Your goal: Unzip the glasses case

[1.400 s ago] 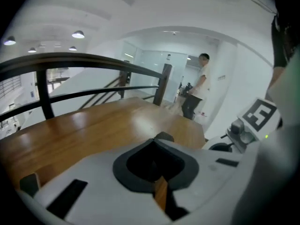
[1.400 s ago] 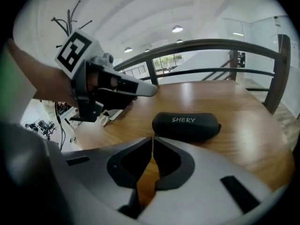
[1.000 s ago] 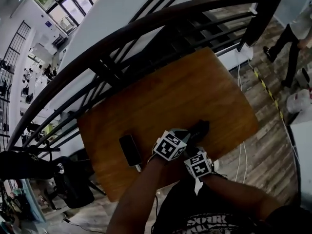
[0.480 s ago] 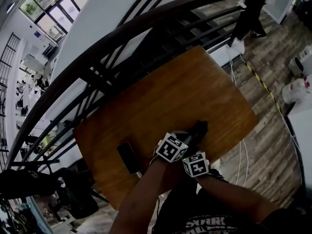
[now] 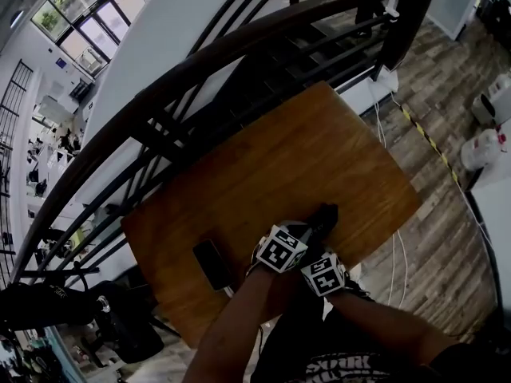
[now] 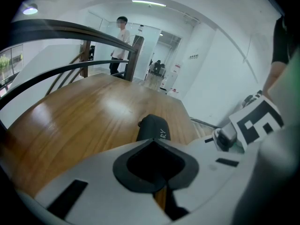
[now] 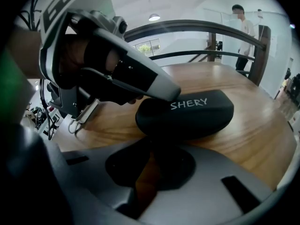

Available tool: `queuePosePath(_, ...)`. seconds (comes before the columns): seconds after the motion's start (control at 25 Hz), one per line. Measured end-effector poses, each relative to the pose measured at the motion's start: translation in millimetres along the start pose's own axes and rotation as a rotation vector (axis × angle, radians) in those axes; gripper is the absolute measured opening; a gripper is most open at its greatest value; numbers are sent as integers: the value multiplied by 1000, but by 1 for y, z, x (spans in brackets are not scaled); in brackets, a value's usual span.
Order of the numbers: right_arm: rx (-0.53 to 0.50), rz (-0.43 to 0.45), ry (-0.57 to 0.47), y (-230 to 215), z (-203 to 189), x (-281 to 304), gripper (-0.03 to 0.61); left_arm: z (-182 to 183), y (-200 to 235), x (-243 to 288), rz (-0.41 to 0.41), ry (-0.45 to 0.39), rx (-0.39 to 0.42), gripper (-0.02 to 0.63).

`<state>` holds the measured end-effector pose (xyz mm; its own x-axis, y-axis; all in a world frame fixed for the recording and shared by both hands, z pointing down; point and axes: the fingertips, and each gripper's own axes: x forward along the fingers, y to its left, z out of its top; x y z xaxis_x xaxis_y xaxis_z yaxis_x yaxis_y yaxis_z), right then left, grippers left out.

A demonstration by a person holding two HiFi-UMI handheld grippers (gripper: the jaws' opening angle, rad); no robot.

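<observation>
The black glasses case (image 7: 187,114), printed SHERY, lies on the wooden table (image 5: 263,158) near its front edge, and in the head view the case (image 5: 324,214) sits just beyond both marker cubes. My left gripper (image 6: 152,146) is shut on the case's near end (image 6: 153,128). In the right gripper view its upper finger (image 7: 150,86) lies across the case's top. My right gripper (image 7: 152,149) sits low at the case's near rim. Its jaws are closing, and a narrow gap with wood showing stays between them. The zip pull is hidden.
A dark phone (image 5: 211,263) with a white cable (image 7: 79,118) lies on the table left of my hands. A dark curved railing (image 5: 239,46) runs behind the table. A person (image 6: 120,43) stands beyond the far end. Cables trail on the plank floor (image 5: 447,198) at the right.
Both grippers stay at the case's near end. The view has shifted slightly, and the person walking on the floor at the upper right has left it.
</observation>
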<state>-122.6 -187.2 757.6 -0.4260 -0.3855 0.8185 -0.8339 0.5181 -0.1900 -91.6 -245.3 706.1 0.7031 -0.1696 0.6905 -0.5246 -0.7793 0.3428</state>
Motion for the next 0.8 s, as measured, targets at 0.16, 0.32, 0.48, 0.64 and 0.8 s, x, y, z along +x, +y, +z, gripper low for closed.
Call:
queuePosePath(0.16, -18, -25, -3, -13, -1, -4, 25, -1, 0, -3, -5, 7, 0, 3)
queuePosePath(0.32, -70, -54, 5, -30, -1, -7, 26, -2, 2, -2, -4, 25, 4, 3)
queuePosePath(0.48, -191, -121, 3, -52, -2, -16, 26, -6, 1, -1, -2, 49, 14, 3)
queuePosePath(0.64, -262, -132, 11, -78, 2, -19, 31, -3, 2, 1, -7, 43, 10, 3)
queuePosePath(0.8, -327, -126, -6, -95, 5, -23, 34, -3, 0, 2, -8, 43, 6, 3)
